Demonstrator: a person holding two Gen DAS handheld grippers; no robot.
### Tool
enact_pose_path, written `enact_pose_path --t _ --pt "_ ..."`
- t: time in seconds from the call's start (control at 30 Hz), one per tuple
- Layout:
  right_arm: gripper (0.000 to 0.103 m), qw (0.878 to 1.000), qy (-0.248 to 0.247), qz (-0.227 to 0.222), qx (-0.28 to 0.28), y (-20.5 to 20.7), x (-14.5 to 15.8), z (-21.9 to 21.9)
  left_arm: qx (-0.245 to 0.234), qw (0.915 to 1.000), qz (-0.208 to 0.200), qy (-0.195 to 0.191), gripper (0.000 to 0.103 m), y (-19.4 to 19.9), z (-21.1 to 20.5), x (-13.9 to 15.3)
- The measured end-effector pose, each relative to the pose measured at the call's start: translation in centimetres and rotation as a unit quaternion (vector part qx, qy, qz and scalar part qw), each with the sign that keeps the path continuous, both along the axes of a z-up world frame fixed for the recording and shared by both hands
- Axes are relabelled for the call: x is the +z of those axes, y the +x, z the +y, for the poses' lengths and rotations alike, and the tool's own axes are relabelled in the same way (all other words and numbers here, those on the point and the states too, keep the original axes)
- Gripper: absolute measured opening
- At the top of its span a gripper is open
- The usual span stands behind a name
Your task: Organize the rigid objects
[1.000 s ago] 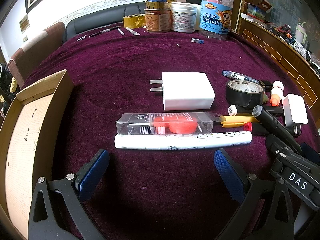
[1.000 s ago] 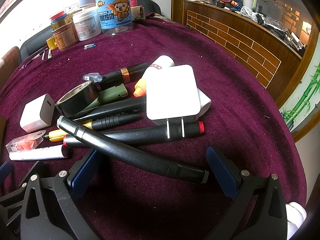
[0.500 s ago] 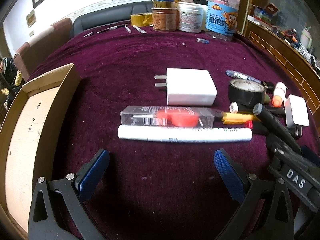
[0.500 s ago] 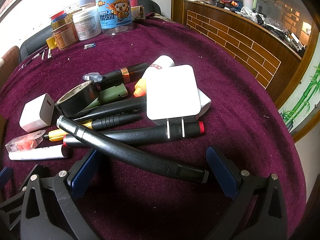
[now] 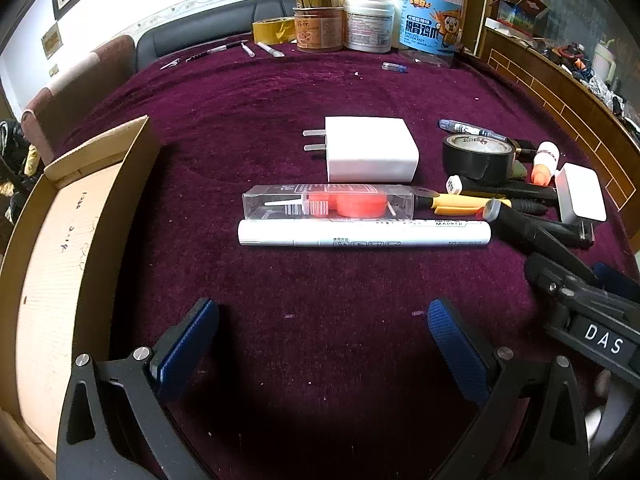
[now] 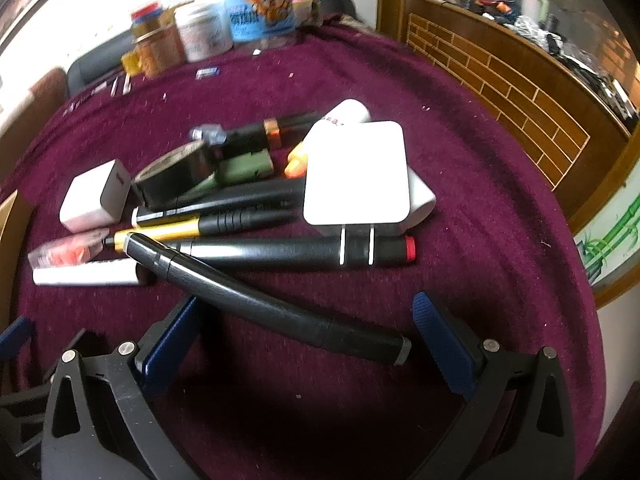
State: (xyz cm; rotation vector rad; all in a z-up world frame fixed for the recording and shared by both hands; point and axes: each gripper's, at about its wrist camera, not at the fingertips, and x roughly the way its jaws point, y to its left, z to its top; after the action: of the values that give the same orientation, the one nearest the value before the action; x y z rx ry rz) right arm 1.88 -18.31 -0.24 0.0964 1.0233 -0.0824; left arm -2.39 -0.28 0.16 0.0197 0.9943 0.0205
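Note:
In the left wrist view my left gripper is open and empty above the purple cloth. Ahead of it lie a white marker, a clear case with an orange part and a white charger. In the right wrist view my right gripper is open. A long black pen lies slanted across the gap between its fingers. Beyond it is a pile: a black marker with a red end, a second white charger, a black tape roll and other pens.
An open cardboard box stands at the left of the left wrist view. Jars and tubs stand at the table's far edge. A wooden counter runs along the right. The right gripper's body shows at the right of the left wrist view.
The left gripper has drawn back a little and turned left, so more of the box shows. The right gripper has risen or tilted slightly; its view is now blurred.

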Motion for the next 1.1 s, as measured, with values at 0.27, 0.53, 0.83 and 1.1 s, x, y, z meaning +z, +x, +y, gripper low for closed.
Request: enact_pose_path --t 0.27,0.53,0.83,1.1 --pt "0.103 1.000 0.002 0.001 -0.013 -0.2 -0.1 0.1 0.023 0.9997 0.005 -0.010 0.102 0.2 0.2 -0.1" --pt "0.103 1.000 -0.002 0.000 -0.009 -0.8 -0.1 0.1 0.016 0.9998 0.005 -0.004 0.102 0.2 0.0 -0.1" --pt "0.103 0.995 -0.029 -0.098 -0.019 -3.9 2.4 0.9 0.017 0.9998 0.004 -0.004 0.102 0.1 -0.1 -0.2" --pt "0.103 0.958 -0.114 -0.256 -0.056 -8.0 7.1 2.3 0.017 0.9998 0.003 -0.007 0.102 0.0 0.0 -0.2"
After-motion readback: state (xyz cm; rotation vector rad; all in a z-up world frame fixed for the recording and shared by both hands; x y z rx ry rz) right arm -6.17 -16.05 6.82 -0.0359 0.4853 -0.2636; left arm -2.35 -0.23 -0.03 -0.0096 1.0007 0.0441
